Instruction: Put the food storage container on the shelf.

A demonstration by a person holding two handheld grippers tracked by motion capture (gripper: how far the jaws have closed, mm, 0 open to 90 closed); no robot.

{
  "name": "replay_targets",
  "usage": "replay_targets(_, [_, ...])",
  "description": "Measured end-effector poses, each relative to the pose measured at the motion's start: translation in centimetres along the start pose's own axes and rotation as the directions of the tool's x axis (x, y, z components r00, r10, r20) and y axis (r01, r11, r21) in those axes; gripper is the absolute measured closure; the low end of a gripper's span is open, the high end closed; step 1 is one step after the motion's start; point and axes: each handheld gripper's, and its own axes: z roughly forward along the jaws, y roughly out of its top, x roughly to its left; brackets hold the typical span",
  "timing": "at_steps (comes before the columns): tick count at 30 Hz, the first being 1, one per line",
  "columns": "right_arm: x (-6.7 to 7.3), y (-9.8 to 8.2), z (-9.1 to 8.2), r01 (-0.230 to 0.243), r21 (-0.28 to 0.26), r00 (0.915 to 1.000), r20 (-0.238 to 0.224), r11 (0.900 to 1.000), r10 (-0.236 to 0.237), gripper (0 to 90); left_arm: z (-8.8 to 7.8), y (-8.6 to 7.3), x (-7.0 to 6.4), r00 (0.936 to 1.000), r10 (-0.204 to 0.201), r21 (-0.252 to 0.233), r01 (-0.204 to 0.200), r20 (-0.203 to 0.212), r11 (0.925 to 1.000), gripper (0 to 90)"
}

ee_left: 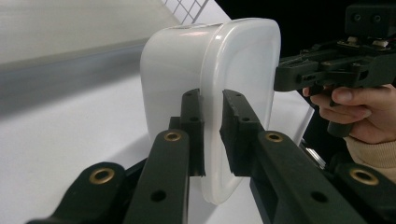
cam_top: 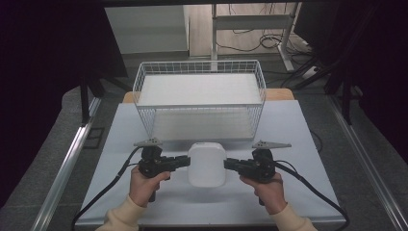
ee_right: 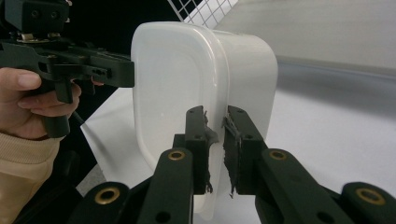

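We grip a white plastic container [cam_top: 207, 163] by its rim from both sides, just in front of the wire basket [cam_top: 199, 98].

Our left gripper [cam_top: 185, 161] pinches the container's left rim edge, and in the left gripper view its two black jaws press on that thin lip of the container [ee_left: 219, 88]; our right gripper [cam_top: 230, 164] does the same on the opposite edge, its jaws clamped on the lip of the container [ee_right: 196, 84] in the right gripper view. The container is closed by a translucent lid, so we cannot tell what is inside it. It sits between our hands over the white table [cam_top: 288, 125], near the front edge of the basket. The basket stands at the far side of the table, and its bottom shows only a pale flat liner.
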Motion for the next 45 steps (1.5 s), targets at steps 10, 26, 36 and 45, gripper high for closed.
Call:
replay_targets(10, [0.2, 1.8, -0.5, 0.03, -0.026, 0.9995, -0.005, 0.999, -0.03, 80.0, -0.6, 1.8, -0.5, 0.9997, 0.026, -0.029, -0.026, -0.001, 0.9992, 80.0])
replay_targets(26, [0.3, 5.6, -0.9, 0.083, -0.049, 0.9964, 0.019, 0.995, -0.082, 79.8, -1.1, 5.7, -0.8, 0.9972, 0.071, -0.06, -0.072, -0.023, 0.9956, 80.0])
replay_targets(36, [0.8, 9.0, -1.5, 0.114, -0.079, 0.9934, 0.022, 0.99, -0.112, 79.7, -2.2, 9.0, -1.2, 0.9947, 0.101, -0.089, -0.102, -0.019, 0.9908, 80.1])
replay_targets(45, [0.6, 12.3, -1.5, 0.136, -0.078, 0.9901, 0.044, 0.988, -0.133, 79.6, -2.3, 12.0, -0.7, 0.9941, 0.105, -0.107, -0.108, -0.027, 0.9884, 80.1])
